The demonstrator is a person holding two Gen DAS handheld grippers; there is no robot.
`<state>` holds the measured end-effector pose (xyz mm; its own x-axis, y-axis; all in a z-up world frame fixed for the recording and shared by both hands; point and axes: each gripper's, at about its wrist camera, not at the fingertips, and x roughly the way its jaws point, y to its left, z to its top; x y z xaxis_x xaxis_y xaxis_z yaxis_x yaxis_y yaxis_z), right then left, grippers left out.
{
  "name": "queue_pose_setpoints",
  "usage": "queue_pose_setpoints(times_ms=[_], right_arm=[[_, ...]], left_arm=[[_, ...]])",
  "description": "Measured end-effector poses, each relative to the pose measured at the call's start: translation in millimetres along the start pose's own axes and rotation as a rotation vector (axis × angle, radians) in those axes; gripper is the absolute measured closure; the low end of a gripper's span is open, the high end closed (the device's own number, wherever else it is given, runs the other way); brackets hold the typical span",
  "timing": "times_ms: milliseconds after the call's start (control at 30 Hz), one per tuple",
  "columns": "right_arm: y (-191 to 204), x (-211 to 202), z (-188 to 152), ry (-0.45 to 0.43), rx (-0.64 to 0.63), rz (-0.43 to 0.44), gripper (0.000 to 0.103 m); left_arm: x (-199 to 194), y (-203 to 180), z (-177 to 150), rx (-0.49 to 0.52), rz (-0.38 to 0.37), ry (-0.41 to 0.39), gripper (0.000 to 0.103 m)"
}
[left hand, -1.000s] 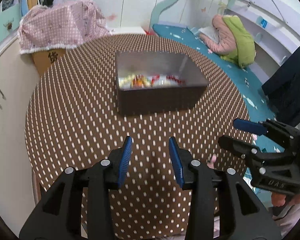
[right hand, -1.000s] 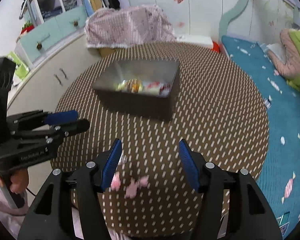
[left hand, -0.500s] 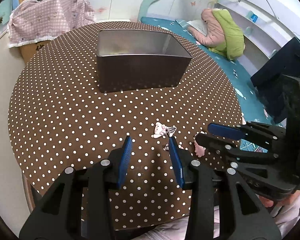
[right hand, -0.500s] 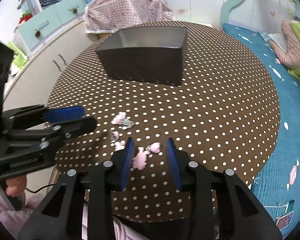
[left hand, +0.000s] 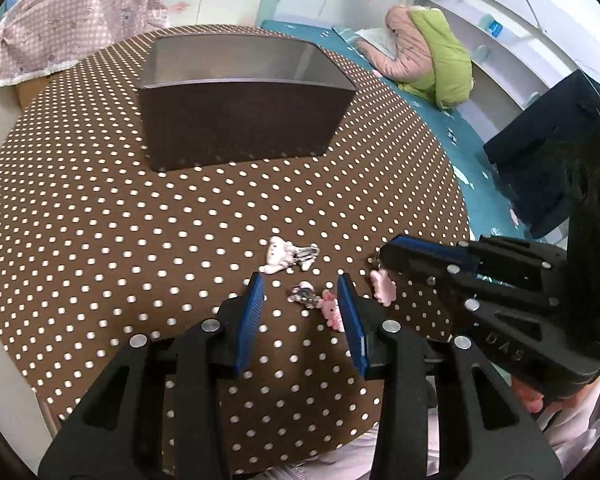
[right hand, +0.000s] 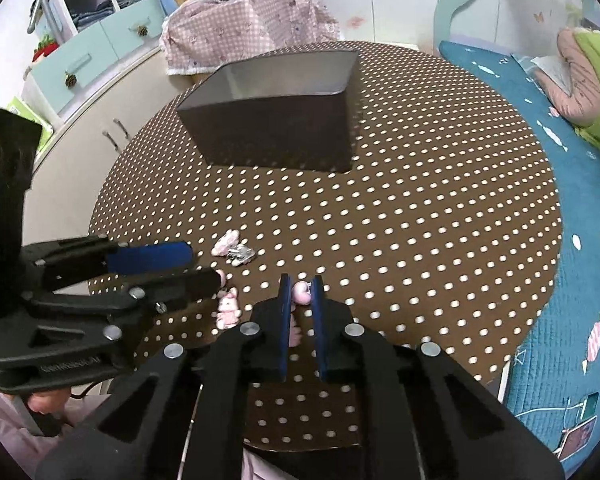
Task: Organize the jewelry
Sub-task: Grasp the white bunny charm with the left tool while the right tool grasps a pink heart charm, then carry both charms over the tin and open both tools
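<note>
A dark rectangular box (left hand: 240, 120) stands on the far part of the round polka-dot table (left hand: 100, 220); it also shows in the right wrist view (right hand: 276, 128). Small pink and silver jewelry pieces lie near the front edge: a white-pink one (left hand: 286, 254), a pink one with a silver clip (left hand: 320, 302). My left gripper (left hand: 302, 298) is open around that pink piece. My right gripper (right hand: 300, 292) is shut on a pink charm (right hand: 301, 293), which also shows in the left wrist view (left hand: 382, 288).
A cabinet with a pink checked cloth (right hand: 240, 28) stands behind the table. A teal bed (right hand: 560, 160) with a green and pink pillow (left hand: 428, 52) lies to the right. The table's front edge is close under both grippers.
Both grippers dropped lower toward the table's front. My right gripper closed onto the pink charm. My left gripper came down around the pink piece, still open.
</note>
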<state>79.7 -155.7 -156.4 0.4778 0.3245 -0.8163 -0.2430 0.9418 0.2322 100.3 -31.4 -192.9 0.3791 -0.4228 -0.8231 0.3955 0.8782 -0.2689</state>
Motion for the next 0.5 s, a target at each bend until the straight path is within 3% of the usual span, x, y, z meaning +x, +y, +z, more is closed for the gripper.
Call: queue_pose_setpoints(times_ms=[100, 300, 400, 500], right_arm=[[-5, 2, -2, 0.009, 0.014, 0.007, 0.094], [-7, 1, -3, 0.015, 0.018, 0.011, 0.091], [-4, -1, -3, 0.014, 0.008, 0.026, 0.091], [0, 2, -8, 0.024, -0.001, 0.031, 0.084]], left_arm=[[4, -5, 2, 0.021, 0.017, 0.002, 0.065], [9, -12, 1, 0.02, -0.001, 0.005, 0.086], [8, -11, -1, 0.028, 0.007, -0.001, 0.087], [6, -7, -1, 0.017, 0.0, -0.005, 0.091]])
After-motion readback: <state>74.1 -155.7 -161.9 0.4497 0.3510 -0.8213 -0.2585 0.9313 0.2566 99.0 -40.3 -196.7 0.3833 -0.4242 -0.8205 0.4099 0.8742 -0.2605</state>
